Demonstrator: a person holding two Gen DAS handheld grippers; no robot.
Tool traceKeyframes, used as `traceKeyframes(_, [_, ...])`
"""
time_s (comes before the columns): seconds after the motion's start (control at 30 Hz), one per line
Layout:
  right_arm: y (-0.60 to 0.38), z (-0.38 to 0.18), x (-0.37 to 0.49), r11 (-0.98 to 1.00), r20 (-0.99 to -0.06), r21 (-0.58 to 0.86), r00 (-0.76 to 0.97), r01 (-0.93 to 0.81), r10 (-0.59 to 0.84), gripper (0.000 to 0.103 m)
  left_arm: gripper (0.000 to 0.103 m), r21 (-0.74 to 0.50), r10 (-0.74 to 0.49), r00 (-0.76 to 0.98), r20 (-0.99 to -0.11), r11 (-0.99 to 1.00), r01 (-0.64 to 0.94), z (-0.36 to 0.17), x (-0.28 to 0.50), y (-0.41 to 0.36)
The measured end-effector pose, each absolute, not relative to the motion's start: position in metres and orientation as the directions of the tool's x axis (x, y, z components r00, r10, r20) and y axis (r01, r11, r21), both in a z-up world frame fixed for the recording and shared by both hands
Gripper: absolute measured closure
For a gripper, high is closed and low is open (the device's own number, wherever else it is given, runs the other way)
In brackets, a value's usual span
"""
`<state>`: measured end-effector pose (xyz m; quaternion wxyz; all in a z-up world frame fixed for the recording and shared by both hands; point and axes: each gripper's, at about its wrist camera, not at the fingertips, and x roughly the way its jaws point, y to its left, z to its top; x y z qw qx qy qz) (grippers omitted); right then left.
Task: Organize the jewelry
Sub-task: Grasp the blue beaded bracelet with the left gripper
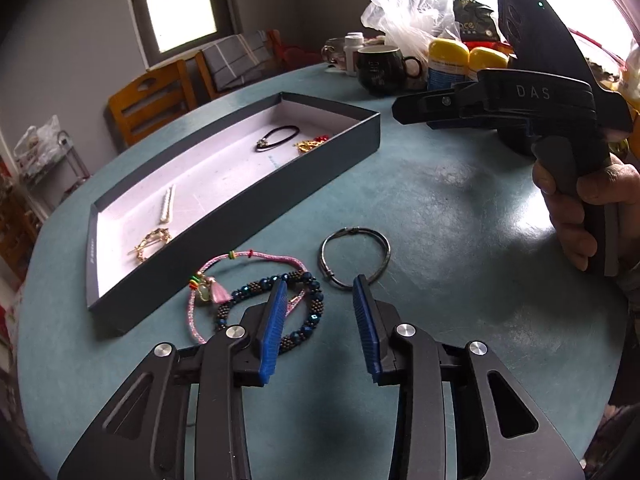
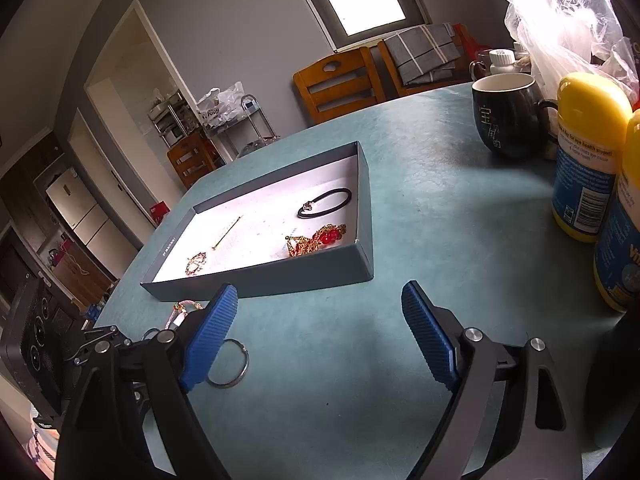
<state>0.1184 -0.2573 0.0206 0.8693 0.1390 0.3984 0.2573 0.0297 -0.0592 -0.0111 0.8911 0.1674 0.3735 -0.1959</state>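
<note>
A dark shallow box [image 1: 240,204] with a white floor lies on the teal table and holds a black cord bracelet [image 1: 278,138], a red and gold piece [image 1: 312,144], a pearl pin [image 1: 167,204] and a gold brooch [image 1: 150,242]. On the table in front of it lie a silver bangle [image 1: 354,258], a pink cord bracelet [image 1: 224,276] and a dark beaded bracelet [image 1: 304,312]. My left gripper [image 1: 320,292] is open just above the bangle and beaded bracelet. My right gripper [image 2: 316,300] is open and empty near the box [image 2: 280,276]; the bangle [image 2: 236,364] shows beside its left finger.
At the table's far side stand a black mug [image 2: 508,116], yellow-capped bottles [image 2: 588,160], a white plastic bag [image 1: 408,4] and small jars. Wooden chairs [image 1: 152,100] stand beyond the table edge. The right gripper's body [image 1: 532,92] hangs above the table at right.
</note>
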Motion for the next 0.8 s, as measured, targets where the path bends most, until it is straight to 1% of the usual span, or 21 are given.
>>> traceKeyframes(0.03, [-0.257,0.020,0.119,0.830,-0.623,0.446,0.549,-0.335,0.557,0.019,0.066,0.167,-0.213,0.644,-0.735,0.863,0.476,-0.013,0.029,-0.062])
traceKeyframes(0.2, [-0.257,0.021,0.120,0.830,-0.625,0.445,0.547,-0.335,0.556,0.018,0.066,0.160,-0.206,0.610,-0.765,0.856,0.491,-0.020,0.031,-0.065])
traceKeyframes(0.33, [-0.255,0.021,0.119,0.831,-0.628,0.440,0.545,-0.340,0.556,0.016,0.067,0.050,-0.278,0.557,-0.783,0.864,0.501,-0.019,0.039,-0.052])
traceKeyframes(0.37, [-0.255,0.021,0.119,0.831,-0.628,0.439,0.544,-0.342,0.556,0.016,0.067,0.040,-0.290,0.555,-0.780,0.861,0.506,-0.020,0.039,-0.050])
traceKeyframes(0.4, [-0.254,0.021,0.119,0.831,-0.629,0.438,0.544,-0.343,0.556,0.015,0.071,0.044,-0.287,0.559,-0.778,0.862,0.505,-0.020,0.038,-0.049])
traceKeyframes(0.43, [-0.254,0.021,0.119,0.831,-0.629,0.437,0.544,-0.344,0.556,0.015,0.083,0.050,-0.282,0.561,-0.779,0.863,0.503,-0.020,0.039,-0.050])
traceKeyframes(0.47, [-0.254,0.021,0.119,0.831,-0.629,0.437,0.544,-0.343,0.555,0.015,0.087,0.055,-0.280,0.563,-0.777,0.861,0.505,-0.020,0.038,-0.052])
traceKeyframes(0.5, [-0.254,0.021,0.119,0.831,-0.629,0.438,0.544,-0.343,0.556,0.015,0.096,0.064,-0.272,0.568,-0.777,0.863,0.501,-0.020,0.038,-0.052])
traceKeyframes(0.57, [-0.253,0.021,0.119,0.831,-0.631,0.436,0.541,-0.345,0.556,0.014,0.096,0.051,-0.282,0.568,-0.773,0.865,0.499,-0.019,0.038,-0.051])
traceKeyframes(0.7, [-0.244,0.020,0.117,0.827,-0.651,0.421,0.511,-0.373,0.562,0.014,0.096,-0.037,-0.368,0.596,-0.714,0.870,0.492,-0.006,0.034,-0.033])
traceKeyframes(0.8, [-0.233,0.021,0.111,0.829,-0.666,0.378,0.501,-0.411,0.552,0.012,0.096,-0.126,-0.451,0.633,-0.630,0.863,0.489,0.006,0.027,-0.013])
